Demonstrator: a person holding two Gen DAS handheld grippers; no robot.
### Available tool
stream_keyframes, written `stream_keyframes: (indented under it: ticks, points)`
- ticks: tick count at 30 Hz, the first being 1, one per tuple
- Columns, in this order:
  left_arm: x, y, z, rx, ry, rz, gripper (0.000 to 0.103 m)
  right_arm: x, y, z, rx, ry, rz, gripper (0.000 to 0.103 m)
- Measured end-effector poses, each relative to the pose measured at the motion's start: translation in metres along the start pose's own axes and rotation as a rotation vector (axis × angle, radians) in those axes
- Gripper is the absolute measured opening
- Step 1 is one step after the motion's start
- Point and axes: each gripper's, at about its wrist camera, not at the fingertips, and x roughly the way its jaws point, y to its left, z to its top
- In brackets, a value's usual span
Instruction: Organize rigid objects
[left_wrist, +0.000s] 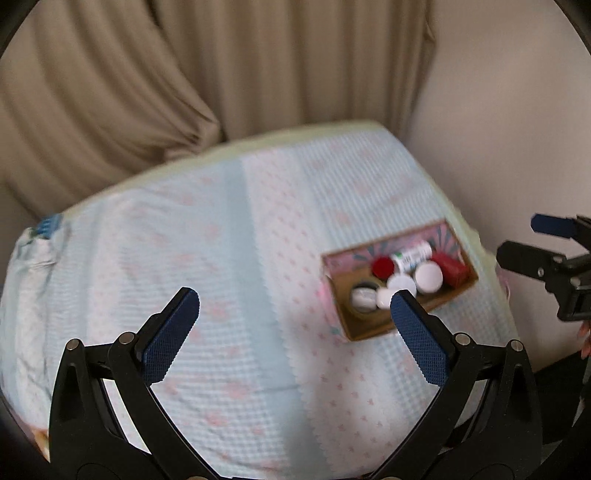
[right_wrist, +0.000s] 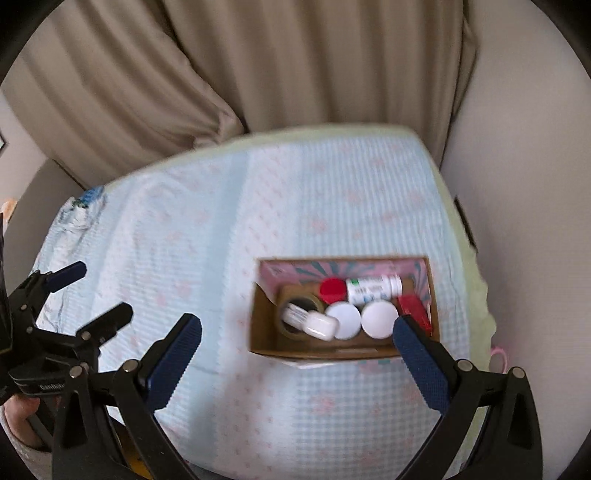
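Observation:
An open cardboard box (right_wrist: 260, 332) with a pink printed inner flap stands on the cloth-covered table (right_wrist: 207, 236). It holds a red cap (right_wrist: 331, 290), a white bottle lying down (right_wrist: 373, 288), two white round lids (right_wrist: 344, 320), a red box (right_wrist: 414, 308), a tape roll (right_wrist: 295, 314) and a small white case (right_wrist: 322, 325). The box also shows in the left wrist view (left_wrist: 364, 326). My right gripper (right_wrist: 297, 328) is open and empty above the box's near side. My left gripper (left_wrist: 293, 302) is open and empty over the cloth left of the box.
Beige curtains (right_wrist: 258, 74) hang behind the table and a pale wall (right_wrist: 535, 184) stands on the right. A blue-and-white item (right_wrist: 83, 206) lies at the table's far left edge. The right gripper shows in the left wrist view (left_wrist: 546, 254), the left one in the right wrist view (right_wrist: 74, 306).

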Motion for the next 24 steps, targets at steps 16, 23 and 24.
stream_keyframes:
  ticks: [16,23,24]
  points:
    - [-0.118,0.053,-0.047,-0.144,-0.213,0.086,0.103,-0.092,0.087,-0.025,-0.091,-0.188,-0.125,0.103]
    - [-0.128,0.060,-0.056,-0.169,-0.221,0.092,0.103,-0.102,0.091,-0.030,-0.074,-0.205,-0.126,0.103]
    - [-0.129,0.060,-0.056,-0.173,-0.223,0.090,0.103,-0.102,0.090,-0.030,-0.069,-0.205,-0.125,0.103]
